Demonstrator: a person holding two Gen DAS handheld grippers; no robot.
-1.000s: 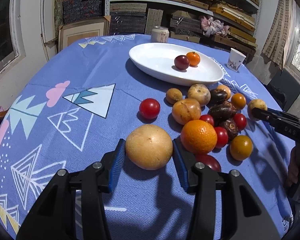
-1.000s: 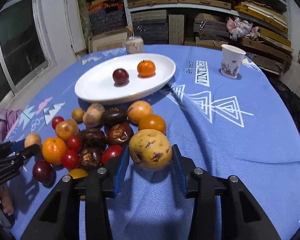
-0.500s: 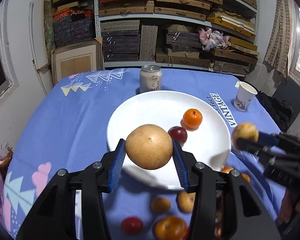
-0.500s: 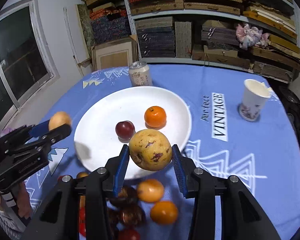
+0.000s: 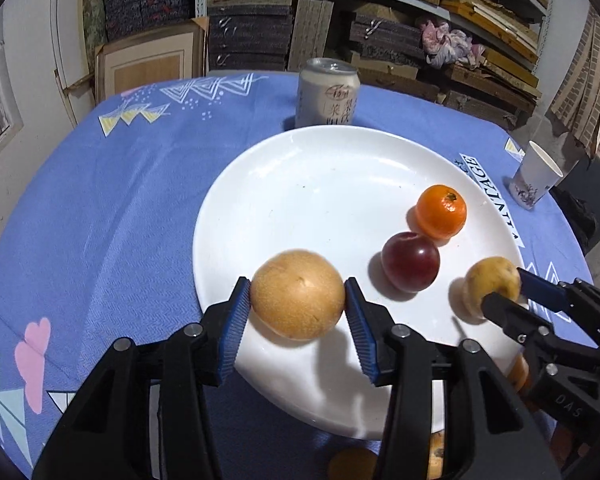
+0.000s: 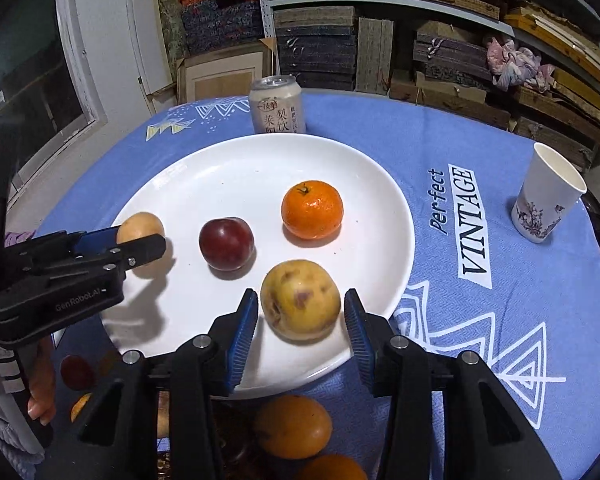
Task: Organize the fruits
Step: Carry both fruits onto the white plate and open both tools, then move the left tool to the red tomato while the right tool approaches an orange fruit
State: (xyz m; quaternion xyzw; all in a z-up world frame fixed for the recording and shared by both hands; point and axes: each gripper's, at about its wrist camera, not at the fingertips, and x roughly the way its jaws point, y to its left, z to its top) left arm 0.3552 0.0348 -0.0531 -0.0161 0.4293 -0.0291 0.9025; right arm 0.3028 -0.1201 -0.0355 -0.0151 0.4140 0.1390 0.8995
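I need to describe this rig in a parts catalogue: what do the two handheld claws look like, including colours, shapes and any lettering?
Both claws are matte black plastic with two angular fingers, each ending in a blue ribbed pad and carrying round silver screws. The left claw, seen side-on, bears pale "GenRobot.AI" lettering on its body; the right claw shows "DAS" on its housing. No cables are visible. A striped cuff sits at the left hand.

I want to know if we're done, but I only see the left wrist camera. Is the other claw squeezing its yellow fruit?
Observer: No. The right claw shows a thin gap on each side of the yellow fruit, which sits on the plate.
Child: Does that fruit look nice?
Observer: Its near side has purple-brown blotches.
Child: What does the cloth say before VINTAGE?
Observer: The cloth reads "Perfect" there.
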